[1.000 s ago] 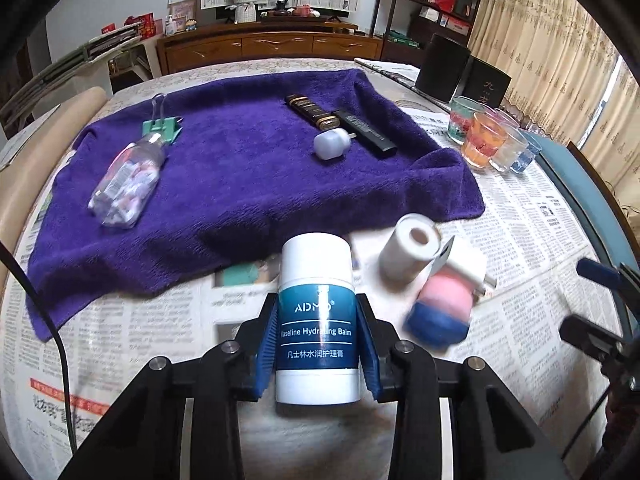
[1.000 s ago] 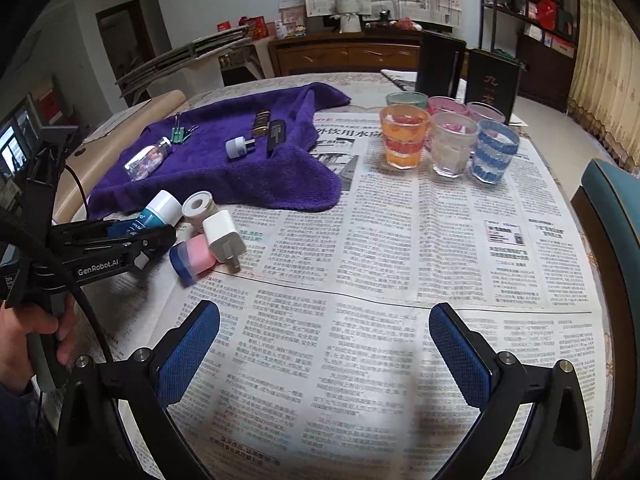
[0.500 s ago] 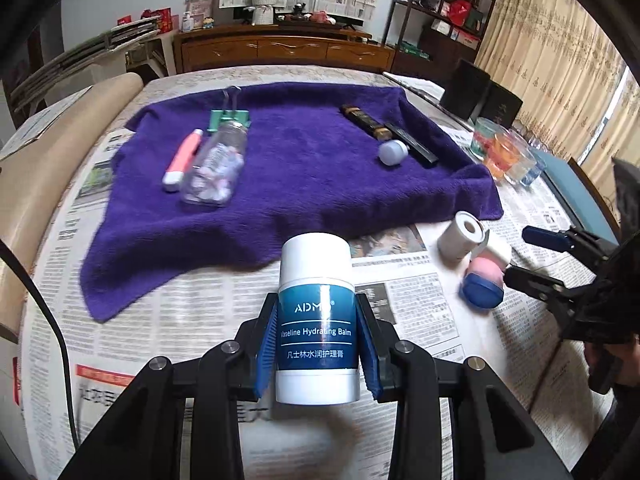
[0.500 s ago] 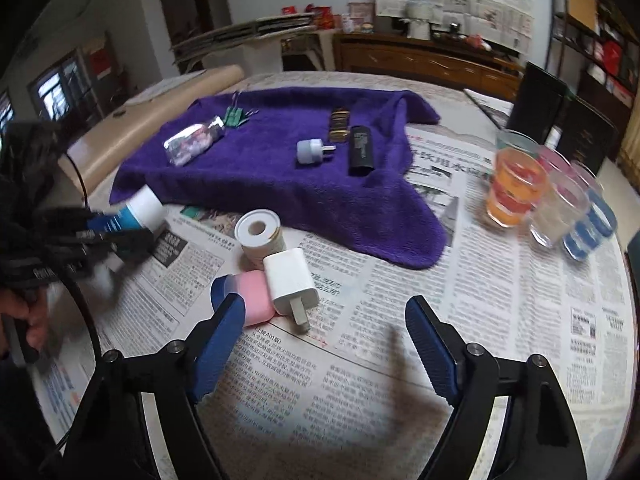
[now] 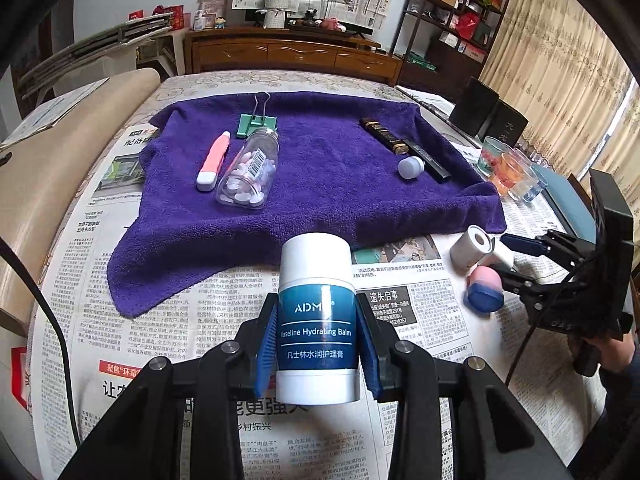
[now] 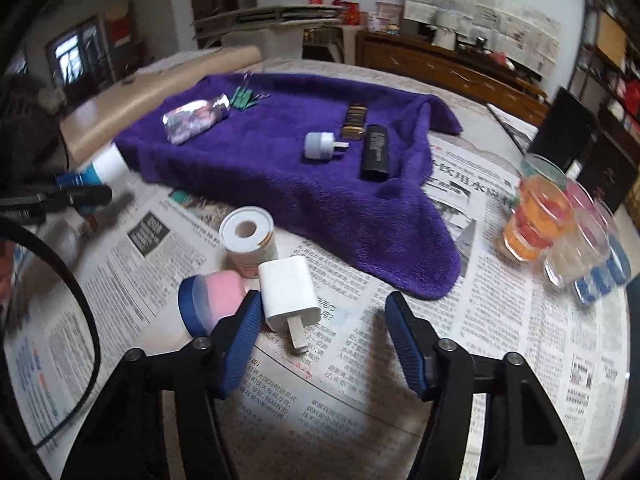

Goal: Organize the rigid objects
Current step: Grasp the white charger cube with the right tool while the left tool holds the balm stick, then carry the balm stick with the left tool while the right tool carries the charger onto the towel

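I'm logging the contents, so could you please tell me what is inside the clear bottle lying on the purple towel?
The clear bottle holds many small white and pale-pink tablets. Its barcode label hides some, so they can't be counted.

Towel (image 5: 320,184): I see it spread on the newspaper-covered table (image 5: 160,340), toward the far side
On towel, left part: binder clip (image 5: 256,122) farthest back; pill bottle (image 5: 250,170) just before it; pen-shaped case (image 5: 214,160) beside the bottle on its left
On towel, right part: two slim bars (image 5: 404,148) end to end; plug adapter (image 5: 410,167) just beside them
Before towel's near right corner: tape roll (image 6: 250,236); wall charger (image 6: 290,294) in front of it; capped container (image 6: 214,304) touching the charger's left
Right of towel: drinking glasses (image 6: 560,232) clustered together
Near edge: balm jar (image 5: 318,320) above the newspaper, before the towel
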A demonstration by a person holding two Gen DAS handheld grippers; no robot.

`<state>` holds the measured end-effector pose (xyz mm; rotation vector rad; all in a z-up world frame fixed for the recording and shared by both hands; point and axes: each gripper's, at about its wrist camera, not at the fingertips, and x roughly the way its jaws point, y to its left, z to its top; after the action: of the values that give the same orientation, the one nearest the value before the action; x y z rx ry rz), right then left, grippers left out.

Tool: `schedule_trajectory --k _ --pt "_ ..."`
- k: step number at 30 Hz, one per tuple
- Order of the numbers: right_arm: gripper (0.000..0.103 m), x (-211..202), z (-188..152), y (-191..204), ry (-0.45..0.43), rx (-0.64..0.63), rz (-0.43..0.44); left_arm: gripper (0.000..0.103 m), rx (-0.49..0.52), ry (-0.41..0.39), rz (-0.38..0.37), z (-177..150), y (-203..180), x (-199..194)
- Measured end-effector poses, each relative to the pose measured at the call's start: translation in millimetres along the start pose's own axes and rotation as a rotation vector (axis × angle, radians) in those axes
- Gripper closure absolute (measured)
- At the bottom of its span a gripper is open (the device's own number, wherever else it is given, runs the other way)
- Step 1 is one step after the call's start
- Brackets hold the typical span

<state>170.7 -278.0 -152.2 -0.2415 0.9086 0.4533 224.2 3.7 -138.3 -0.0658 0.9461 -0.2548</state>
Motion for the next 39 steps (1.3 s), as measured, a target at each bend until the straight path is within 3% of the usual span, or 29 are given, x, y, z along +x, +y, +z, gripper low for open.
schedule_trajectory --k 4,6,15,24,32,39 --pt "0.059 2 1 6 -0.015 -0.015 0.028 0.069 0.002 0.001 0.001 -1 2 0" --pt "0.075 0 0 11 -0.023 -0.037 0.041 0.069 -0.001 0.005 0.003 -2 3 1" --pt "0.075 -7 -4 19 -0.014 -0.051 0.026 0.069 -0.013 -0.003 -0.001 -3 5 -2" --pt "0.075 -29 2 8 -0.037 0.014 0.060 0.069 -0.010 -0.030 -0.021 27 0 -18" --pt "0.075 -41 45 -13 -0.096 0.063 0.076 0.069 0.038 -0.040 -0.017 74 -10 -10" --pt "0.075 -20 105 -26 -0.124 0.069 0.098 0.069 0.072 -0.013 -0.003 106 -15 24"
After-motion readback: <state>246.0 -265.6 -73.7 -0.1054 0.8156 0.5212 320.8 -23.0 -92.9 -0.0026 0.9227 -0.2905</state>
